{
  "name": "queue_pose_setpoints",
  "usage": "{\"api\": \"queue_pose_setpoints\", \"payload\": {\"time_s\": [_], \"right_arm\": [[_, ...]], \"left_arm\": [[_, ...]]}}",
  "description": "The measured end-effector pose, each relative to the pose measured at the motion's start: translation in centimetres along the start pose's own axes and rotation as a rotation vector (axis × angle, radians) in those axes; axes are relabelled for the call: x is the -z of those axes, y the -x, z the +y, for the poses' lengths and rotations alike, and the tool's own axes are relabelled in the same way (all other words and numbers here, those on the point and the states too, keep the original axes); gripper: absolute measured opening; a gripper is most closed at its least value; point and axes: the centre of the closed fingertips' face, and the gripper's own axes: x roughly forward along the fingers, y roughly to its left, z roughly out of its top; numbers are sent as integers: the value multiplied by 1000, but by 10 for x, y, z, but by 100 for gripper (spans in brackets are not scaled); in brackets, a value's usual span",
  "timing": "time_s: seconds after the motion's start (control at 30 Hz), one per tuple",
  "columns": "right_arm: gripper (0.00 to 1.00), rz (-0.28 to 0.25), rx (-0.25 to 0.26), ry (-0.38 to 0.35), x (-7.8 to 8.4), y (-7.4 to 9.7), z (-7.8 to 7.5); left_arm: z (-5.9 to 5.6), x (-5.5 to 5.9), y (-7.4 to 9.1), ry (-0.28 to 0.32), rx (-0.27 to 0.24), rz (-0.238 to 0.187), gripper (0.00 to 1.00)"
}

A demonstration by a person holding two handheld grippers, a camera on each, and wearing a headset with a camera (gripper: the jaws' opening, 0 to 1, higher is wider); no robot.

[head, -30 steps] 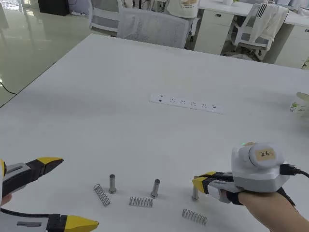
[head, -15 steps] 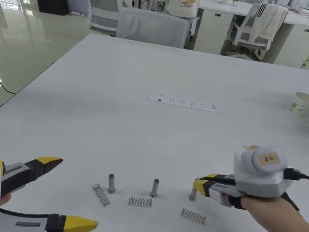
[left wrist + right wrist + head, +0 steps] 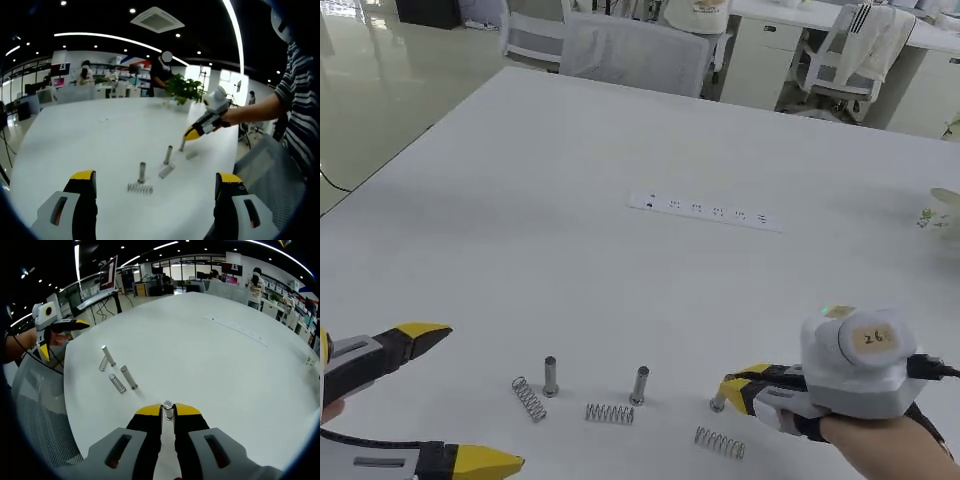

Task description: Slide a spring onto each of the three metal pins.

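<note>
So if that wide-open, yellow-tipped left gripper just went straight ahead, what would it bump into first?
Probably the small coiled metal spring lying on the white table, almost dead ahead of the left gripper; the upright metal pin stands just behind it. Depth is hard to judge here.

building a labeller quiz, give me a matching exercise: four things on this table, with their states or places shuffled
1 left gripper
2 right gripper
3 power strip
4 middle pin

A shut on the right-hand pin
B standing upright, bare
C jaws wide open, holding nothing
D lying flat farther up the table

Pairs: 1-C, 2-A, 3-D, 4-B
</note>
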Motion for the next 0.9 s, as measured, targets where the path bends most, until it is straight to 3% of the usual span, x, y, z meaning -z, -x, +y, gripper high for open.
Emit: {"api": "queue_pose_setpoints", "payload": {"time_s": [0.47, 0.9], "right_arm": [[10, -24, -6, 3, -8, 3, 2], [11, -39, -28, 34, -9, 19, 4]], "left_arm": [[0, 1, 1, 1, -1, 3, 96], [-1, 0, 0, 1, 3, 5, 96]]}}
